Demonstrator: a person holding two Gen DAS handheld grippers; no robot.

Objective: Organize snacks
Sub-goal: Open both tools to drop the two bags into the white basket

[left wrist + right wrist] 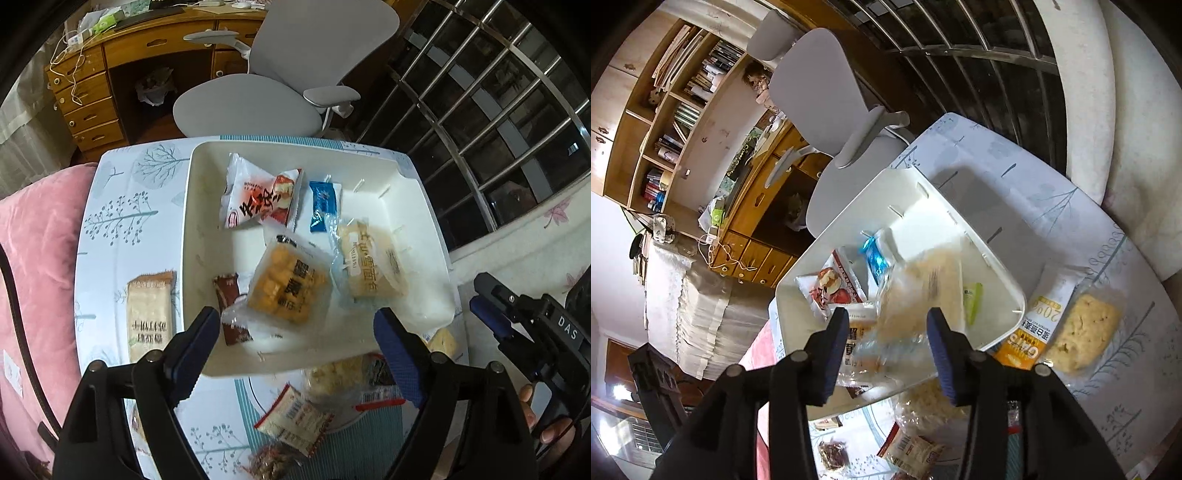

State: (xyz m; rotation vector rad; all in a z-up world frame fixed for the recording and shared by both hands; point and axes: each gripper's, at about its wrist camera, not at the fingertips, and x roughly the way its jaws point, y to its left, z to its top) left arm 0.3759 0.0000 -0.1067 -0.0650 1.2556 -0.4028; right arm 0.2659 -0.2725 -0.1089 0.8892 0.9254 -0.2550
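Note:
A white bin [207, 206] stands on the table and holds several snacks: a red-and-white packet [258, 199], a blue packet [323, 206], an orange cake packet [288, 288], a brown packet [231, 306] and a pale pastry packet [369, 266]. My left gripper [295, 317] hangs open over the bin's near edge, nothing between its pads. My right gripper [888, 314] is open at the bin's [993, 266] near corner. The pastry packet [923, 288] shows blurred beyond its fingers, and no pad presses on it. In the left wrist view the right gripper [480, 295] sits right of the bin.
Loose on the tree-print tablecloth [110, 221] are a beige cracker packet [149, 314], a striped packet [295, 424], an oats bar [1041, 325] and a wrapped cookie [1086, 332]. A grey office chair [251, 103] and a wooden desk [96, 92] stand beyond. A pink cushion [33, 258] lies left.

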